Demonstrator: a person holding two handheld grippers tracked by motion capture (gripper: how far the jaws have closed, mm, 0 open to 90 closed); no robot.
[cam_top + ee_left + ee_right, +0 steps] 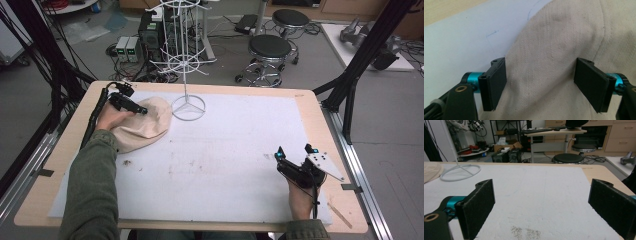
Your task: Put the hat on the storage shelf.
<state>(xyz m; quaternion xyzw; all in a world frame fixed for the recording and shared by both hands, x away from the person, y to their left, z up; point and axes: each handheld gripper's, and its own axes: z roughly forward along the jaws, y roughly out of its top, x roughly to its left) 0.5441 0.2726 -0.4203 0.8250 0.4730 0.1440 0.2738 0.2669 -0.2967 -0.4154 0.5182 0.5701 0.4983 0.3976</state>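
At the table's far-left corner: I see the beige hat (143, 124) lying flat beside the white wire stand (186, 60).
Left gripper (540, 85): I hold its fingers wide, straddling the hat's crown, pads not pressing.
Right gripper (295, 155): well apart, fingers wide, empty.

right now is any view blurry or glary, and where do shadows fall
High view: even room light, slightly soft, no glare on the white mat. Left gripper view: sharp, weave of the beige cap clear, faint shade beneath the pads. Right gripper view: near pads soft, stool sharper.
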